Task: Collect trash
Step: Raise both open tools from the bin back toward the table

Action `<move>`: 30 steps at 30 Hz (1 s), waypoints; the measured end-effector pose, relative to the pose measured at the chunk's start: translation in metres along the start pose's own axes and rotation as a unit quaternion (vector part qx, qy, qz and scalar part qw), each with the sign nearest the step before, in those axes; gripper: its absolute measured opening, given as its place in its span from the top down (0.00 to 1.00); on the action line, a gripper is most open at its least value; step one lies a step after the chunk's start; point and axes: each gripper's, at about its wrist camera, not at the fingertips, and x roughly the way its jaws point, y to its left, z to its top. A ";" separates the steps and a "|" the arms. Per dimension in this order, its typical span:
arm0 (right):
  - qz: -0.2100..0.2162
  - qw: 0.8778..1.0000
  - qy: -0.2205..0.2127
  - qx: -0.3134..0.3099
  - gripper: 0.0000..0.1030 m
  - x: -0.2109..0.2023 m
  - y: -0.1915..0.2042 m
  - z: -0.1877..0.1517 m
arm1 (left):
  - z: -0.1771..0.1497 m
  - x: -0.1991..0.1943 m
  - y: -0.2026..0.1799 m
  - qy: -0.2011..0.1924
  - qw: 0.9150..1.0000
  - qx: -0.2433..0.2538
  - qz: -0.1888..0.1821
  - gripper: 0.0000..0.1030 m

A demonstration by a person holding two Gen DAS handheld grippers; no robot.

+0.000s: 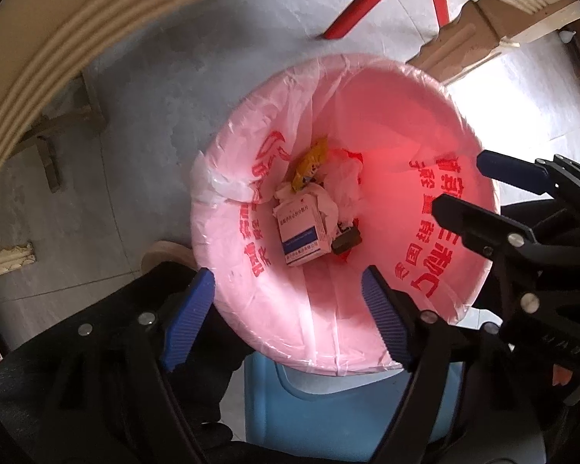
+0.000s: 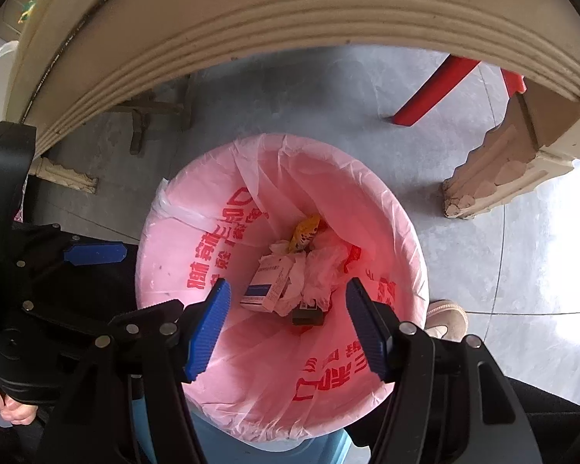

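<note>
Blue-padded left tongs [image 1: 286, 317] and right tongs [image 2: 288, 326] hang spread wide, holding nothing, over the blue bin with a pink plastic liner [image 2: 371, 201]. Down inside lie a white-and-blue box [image 1: 301, 234], crumpled white tissues [image 2: 321, 266] and a yellow wrapper [image 1: 309, 164]. That trash looks collected; whether more waits, I cannot tell.

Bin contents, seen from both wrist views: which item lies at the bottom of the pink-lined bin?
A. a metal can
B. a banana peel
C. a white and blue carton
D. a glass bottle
C: a white and blue carton lies among crumpled tissue in the pink liner.
</note>
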 end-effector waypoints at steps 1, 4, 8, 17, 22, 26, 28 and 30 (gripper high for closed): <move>0.000 1.000 -0.006 0.000 0.41 -0.005 0.000 0.000 | -0.002 -0.004 0.002 -0.006 1.000 -0.003 0.002 0.26; 0.004 0.999 -0.046 0.007 0.41 -0.037 0.003 -0.002 | -0.010 -0.027 0.006 -0.032 0.999 -0.007 0.014 0.26; 0.009 0.991 -0.131 0.010 0.41 -0.107 0.009 -0.001 | -0.026 -0.091 0.009 -0.101 0.995 0.011 0.024 0.26; -0.016 0.954 -0.299 -0.022 0.40 -0.258 0.029 0.025 | -0.018 -0.259 0.028 -0.263 0.962 0.053 0.059 0.25; -0.023 0.940 -0.337 -0.050 0.40 -0.299 0.046 0.044 | 0.001 -0.314 0.026 -0.306 0.946 0.083 0.060 0.24; -0.018 0.935 -0.348 -0.064 0.40 -0.309 0.055 0.063 | 0.020 -0.331 0.024 -0.315 0.941 0.099 0.073 0.24; -0.018 0.934 -0.349 -0.069 0.40 -0.310 0.059 0.072 | 0.029 -0.335 0.023 -0.317 0.940 0.103 0.070 0.24; -0.018 0.935 -0.348 -0.071 0.40 -0.308 0.060 0.079 | 0.039 -0.336 0.023 -0.315 0.940 0.108 0.066 0.24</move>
